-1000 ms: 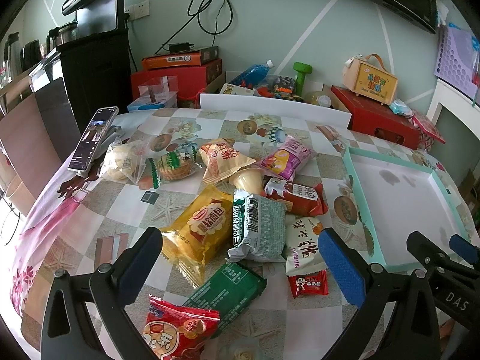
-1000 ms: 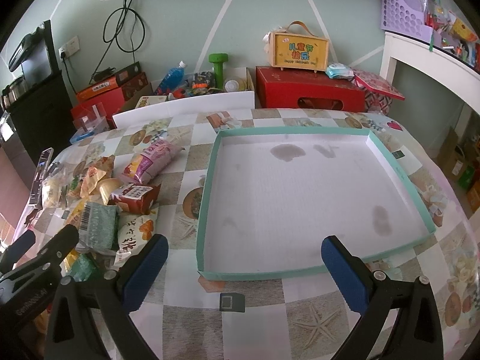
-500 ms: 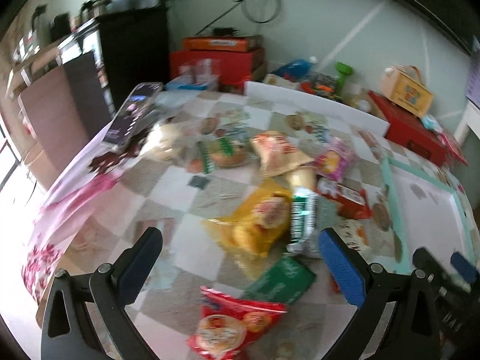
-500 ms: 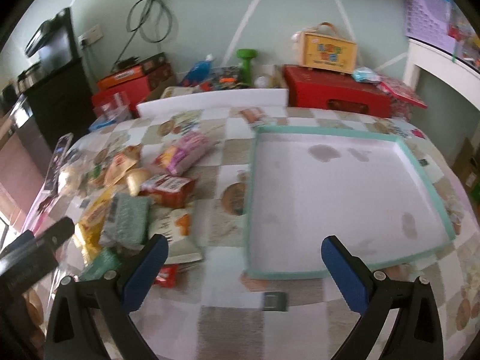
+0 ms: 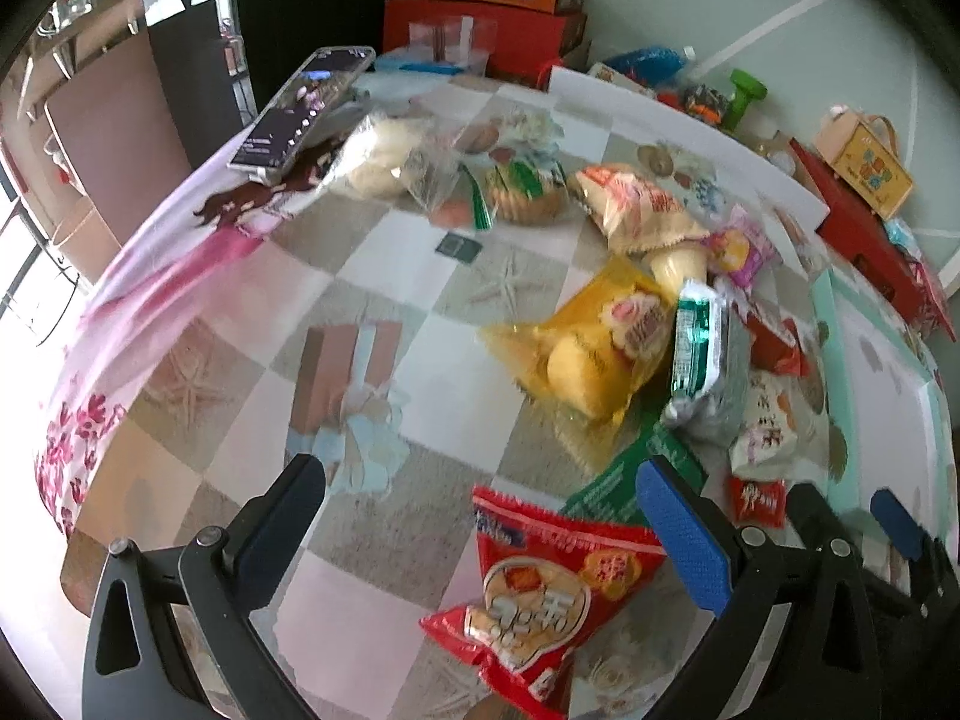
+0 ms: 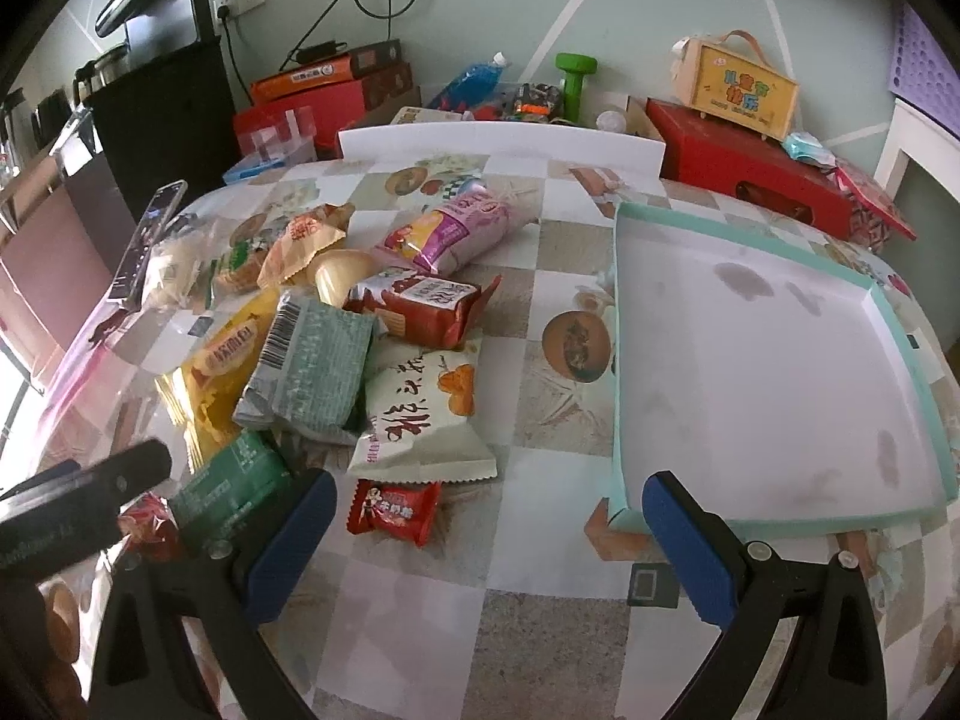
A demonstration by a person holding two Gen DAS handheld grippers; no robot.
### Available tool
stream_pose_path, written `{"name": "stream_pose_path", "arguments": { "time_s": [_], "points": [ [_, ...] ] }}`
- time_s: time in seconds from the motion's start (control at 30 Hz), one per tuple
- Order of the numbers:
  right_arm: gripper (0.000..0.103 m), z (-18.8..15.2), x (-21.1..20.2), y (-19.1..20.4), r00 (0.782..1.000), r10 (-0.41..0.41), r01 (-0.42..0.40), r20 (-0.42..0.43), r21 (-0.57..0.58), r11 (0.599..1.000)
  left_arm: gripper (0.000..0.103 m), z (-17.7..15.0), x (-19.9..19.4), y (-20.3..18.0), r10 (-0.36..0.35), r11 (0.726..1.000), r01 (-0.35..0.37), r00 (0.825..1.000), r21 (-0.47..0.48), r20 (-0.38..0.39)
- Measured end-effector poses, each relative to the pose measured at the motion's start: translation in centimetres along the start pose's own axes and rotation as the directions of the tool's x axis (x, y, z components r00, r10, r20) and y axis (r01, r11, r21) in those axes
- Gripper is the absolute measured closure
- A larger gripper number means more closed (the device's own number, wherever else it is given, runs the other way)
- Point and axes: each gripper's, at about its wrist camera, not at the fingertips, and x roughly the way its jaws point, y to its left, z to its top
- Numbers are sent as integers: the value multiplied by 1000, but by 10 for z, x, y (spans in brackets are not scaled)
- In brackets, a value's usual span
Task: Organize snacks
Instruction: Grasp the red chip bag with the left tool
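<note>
Blurring across most of the left wrist view, smearing the print on the yellow snack bag (image 5: 591, 342) beyond reading. Hiding part of the dark green packet (image 5: 624, 471) behind a blue pad of the left gripper (image 5: 480, 531). Running off the bottom edge: the red snack bag (image 5: 540, 606). Covering most of that same bag in the right wrist view, the other gripper's dark arm. Staying too small to read, the phone (image 6: 150, 234) screen.
</note>
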Motion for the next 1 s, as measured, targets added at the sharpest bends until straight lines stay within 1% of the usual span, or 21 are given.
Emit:
{"name": "stream_pose_path", "arguments": {
  "time_s": [0.13,0.33,0.43,0.57,0.63,0.77,0.83,0.87,0.9,0.93,0.97,1.0],
  "points": [
    [0,0,-6,-3,1000,-14,14,5,6,1000,0,-9,1,2,-15,1000,16,999,18,-38],
    [0,-1,-10,-11,999,-35,35,7,36,999,0,-17,-4,-1,-48,997,51,997,55,-54],
    [0,-1,-12,-12,999,-45,44,6,41,998,1,-22,-2,-5,-53,995,59,996,81,-70],
    [0,-1,-17,-9,999,-47,47,16,34,998,1,-26,-1,-4,-69,993,76,994,86,-85],
    [0,-1,-19,-6,999,-50,49,19,29,998,1,-29,3,-4,-77,993,85,992,82,-104],
    [0,-3,-22,-1,998,-52,52,19,20,998,1,-33,14,-3,-56,995,67,988,74,-143],
    [0,-3,-21,1,998,-53,53,17,11,999,1,-34,17,-1,-52,996,63,987,69,-150],
    [0,-3,-21,3,998,-54,54,15,5,999,3,-34,17,0,-54,996,64,987,65,-151],
    [0,-4,-20,4,998,-54,54,15,0,999,13,-33,17,1,-57,996,67,987,63,-150],
    [0,-4,-20,6,998,-54,54,15,-4,999,18,-33,17,1,-64,995,74,987,61,-150],
    [0,-4,-20,7,999,-52,53,14,-8,999,28,-32,17,0,-60,995,70,988,65,-144],
    [0,-4,-20,9,999,-51,51,14,-11,999,29,-33,16,2,-57,995,67,989,69,-139]
  ]
}}
